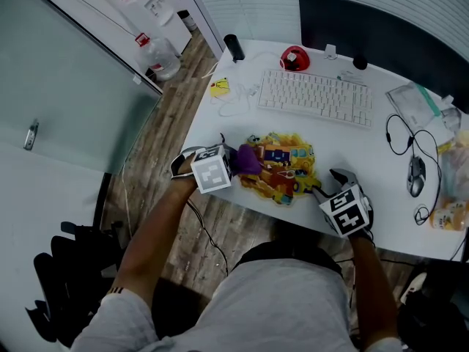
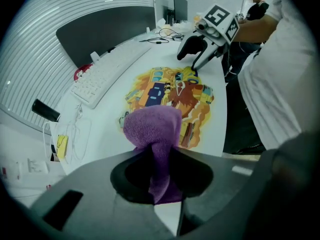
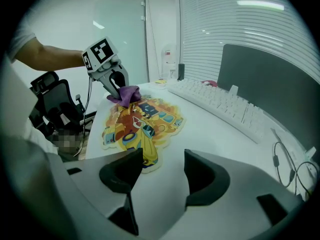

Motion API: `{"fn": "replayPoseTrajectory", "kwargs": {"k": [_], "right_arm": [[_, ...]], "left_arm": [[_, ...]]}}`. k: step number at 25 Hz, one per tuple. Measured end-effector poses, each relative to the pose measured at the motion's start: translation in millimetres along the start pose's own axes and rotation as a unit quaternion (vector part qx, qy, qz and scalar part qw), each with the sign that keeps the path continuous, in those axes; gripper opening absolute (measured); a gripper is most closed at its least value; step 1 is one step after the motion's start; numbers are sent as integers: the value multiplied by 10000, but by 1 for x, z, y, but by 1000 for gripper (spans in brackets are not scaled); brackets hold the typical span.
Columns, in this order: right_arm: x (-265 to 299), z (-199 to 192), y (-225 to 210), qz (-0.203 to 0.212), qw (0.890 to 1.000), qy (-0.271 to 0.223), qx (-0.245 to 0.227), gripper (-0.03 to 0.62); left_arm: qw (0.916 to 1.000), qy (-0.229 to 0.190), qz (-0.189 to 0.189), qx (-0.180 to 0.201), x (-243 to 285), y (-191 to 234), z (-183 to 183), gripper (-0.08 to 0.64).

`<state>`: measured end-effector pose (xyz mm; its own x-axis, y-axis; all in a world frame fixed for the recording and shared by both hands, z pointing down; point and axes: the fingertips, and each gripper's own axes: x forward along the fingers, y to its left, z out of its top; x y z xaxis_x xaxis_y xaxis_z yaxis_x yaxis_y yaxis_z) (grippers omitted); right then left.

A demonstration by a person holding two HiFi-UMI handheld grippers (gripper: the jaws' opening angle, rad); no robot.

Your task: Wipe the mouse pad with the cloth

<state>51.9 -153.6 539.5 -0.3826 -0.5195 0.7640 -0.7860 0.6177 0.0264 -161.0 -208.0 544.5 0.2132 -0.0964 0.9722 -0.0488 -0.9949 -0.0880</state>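
Cloth (image 2: 152,134) clenched in the left tongs (image 2: 156,156) sits at the left edge of the mouse pad (image 1: 282,169), and with the right tongs (image 3: 161,164) released beside it, a firm wipe could slide the pad across the desk (image 1: 352,149)

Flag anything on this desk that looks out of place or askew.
Nothing spilled or damaged. One oddity: the mouse sits on bare desk far right, well away from the mouse pad, which lies by the desk's front edge, where the left gripper holds the cloth on it.
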Motion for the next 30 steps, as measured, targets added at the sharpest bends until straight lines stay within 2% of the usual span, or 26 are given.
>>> {"fn": "replayPoseTrajectory", "kwargs": {"k": [6,15,22,30], "right_arm": [[-1,1,0,10,10000,-9,-32,222],[-17,2,-26,-190,9996,-205,108,221],[-23,8,-39,-273,9986,-371,240,221],[-14,11,-35,-175,9992,-304,209,222]], "left_arm": [[9998,7,197,66,1,-2,-9,84],[9975,-481,283,442,-22,-29,57,84],[9933,-747,-110,881,-8,-75,118,84],[9895,-624,-565,1175,18,-110,151,84]]}}
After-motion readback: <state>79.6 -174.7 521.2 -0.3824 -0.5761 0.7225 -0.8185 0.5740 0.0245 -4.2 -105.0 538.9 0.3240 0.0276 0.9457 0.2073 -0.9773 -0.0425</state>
